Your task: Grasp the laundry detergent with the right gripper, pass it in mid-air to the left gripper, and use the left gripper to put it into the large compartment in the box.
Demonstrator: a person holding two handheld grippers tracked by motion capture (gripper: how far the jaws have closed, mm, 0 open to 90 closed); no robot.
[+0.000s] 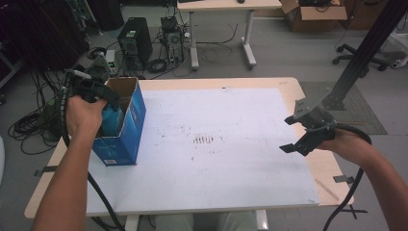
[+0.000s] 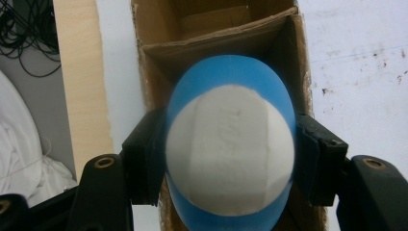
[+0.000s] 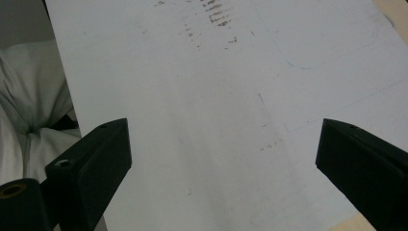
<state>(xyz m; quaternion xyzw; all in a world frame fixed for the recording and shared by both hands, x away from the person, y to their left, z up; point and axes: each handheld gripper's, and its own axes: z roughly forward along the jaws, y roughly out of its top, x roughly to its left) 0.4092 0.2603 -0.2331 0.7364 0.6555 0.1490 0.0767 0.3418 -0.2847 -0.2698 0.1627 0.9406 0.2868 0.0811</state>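
A blue cardboard box [image 1: 126,126] with its top open stands at the left edge of the white table sheet. My left gripper [image 2: 230,159] is shut on a blue and white rounded object [image 2: 230,149], held at the open mouth of the box [image 2: 211,43]. In the high view that object [image 1: 112,119] sits partly inside the box beneath my left hand. My right gripper [image 1: 294,134] hovers open over the right side of the table, its jaws wide apart above the bare sheet [image 3: 221,120] with nothing between them.
The white sheet [image 1: 216,144] covers most of the wooden table [image 1: 317,163] and carries dark smudges near the middle. A black slanted frame post [image 1: 358,57] rises at the right. Cables, a computer tower [image 1: 134,41] and a second table stand beyond the far edge.
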